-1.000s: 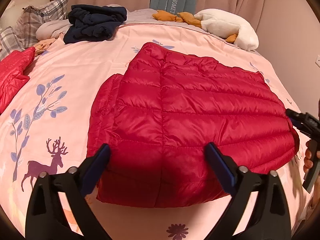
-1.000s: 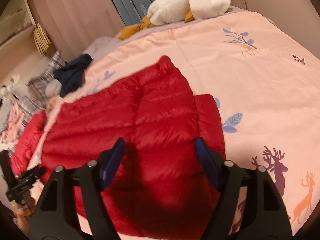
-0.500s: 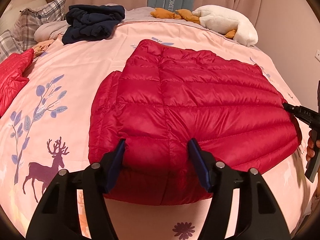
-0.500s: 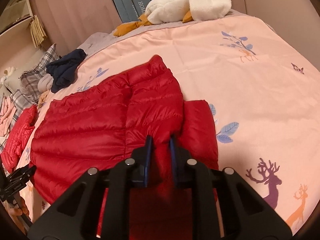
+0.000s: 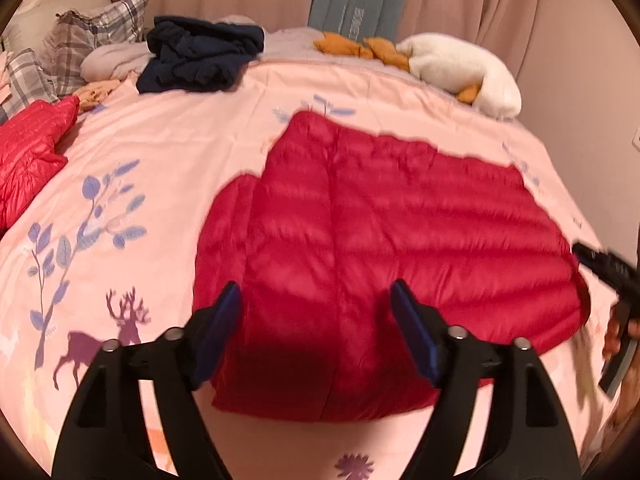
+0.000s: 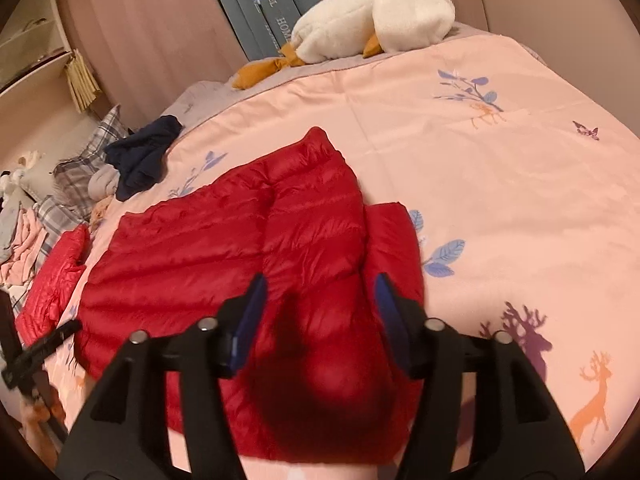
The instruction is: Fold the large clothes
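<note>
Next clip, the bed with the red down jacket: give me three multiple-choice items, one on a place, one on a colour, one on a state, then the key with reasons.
1. Where does the white plush toy lie?
A. At the far edge of the bed, by the curtain
B. On top of the red jacket
C. On the floor

2. What colour is the crumpled garment near the plaid pillows?
A. Yellow
B. Dark navy
C. White

3. How does the red jacket lie on the pink bedspread?
A. Hanging from a tool
B. Rolled into a ball
C. Spread flat, gripped by neither tool

Key
1: A, it rests along the far side in front of the curtain.
2: B, the heap is dark blue.
3: C, the left tool and the right tool are both opening above it, with no cloth pinched between their pads.
</note>
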